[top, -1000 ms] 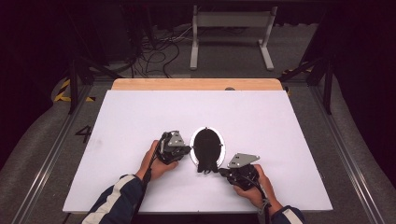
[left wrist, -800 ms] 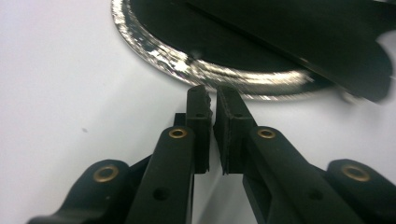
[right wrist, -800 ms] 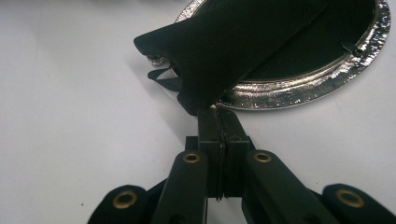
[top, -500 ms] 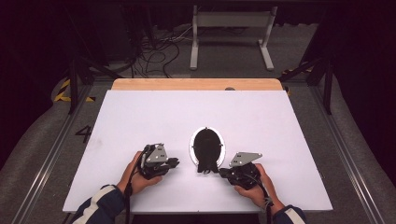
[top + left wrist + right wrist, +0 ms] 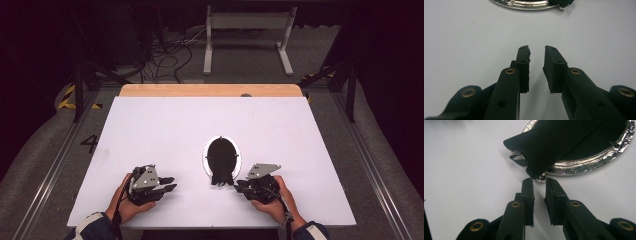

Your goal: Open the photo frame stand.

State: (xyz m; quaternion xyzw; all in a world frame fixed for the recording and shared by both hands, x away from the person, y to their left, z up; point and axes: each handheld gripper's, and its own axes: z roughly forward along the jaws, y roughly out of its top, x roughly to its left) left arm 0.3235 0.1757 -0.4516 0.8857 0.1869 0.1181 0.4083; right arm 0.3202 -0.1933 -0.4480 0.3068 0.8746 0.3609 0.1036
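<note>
While the left gripper (image 5: 167,184) rests low over the near left part of the white table (image 5: 165,125), held in the person's left hand (image 5: 125,202), its jaws point toward the table's middle and have just been opening. In the left gripper view (image 5: 536,52) they stand a little apart with nothing between them, bare table surface showing through the gap, and a sliver of shiny rim sits at the top edge.

At the middle of the table lies the oval frame (image 5: 205,157), a silver-rimmed piece with a black backing and a black prop flap on top. It lies flat, back upward, well apart from the left gripper.

To the right, the right gripper (image 5: 239,186) is held in the right hand (image 5: 272,200), its tips just beside the near end of the frame. In the right gripper view (image 5: 539,182) the jaws, likewise just opening, are narrowly parted and pinch nothing. The tip of the black flap (image 5: 554,142) overhangs them, and a small silver ball foot (image 5: 541,178) sits at the gap's mouth; whether the pads touch it cannot be told.
</note>
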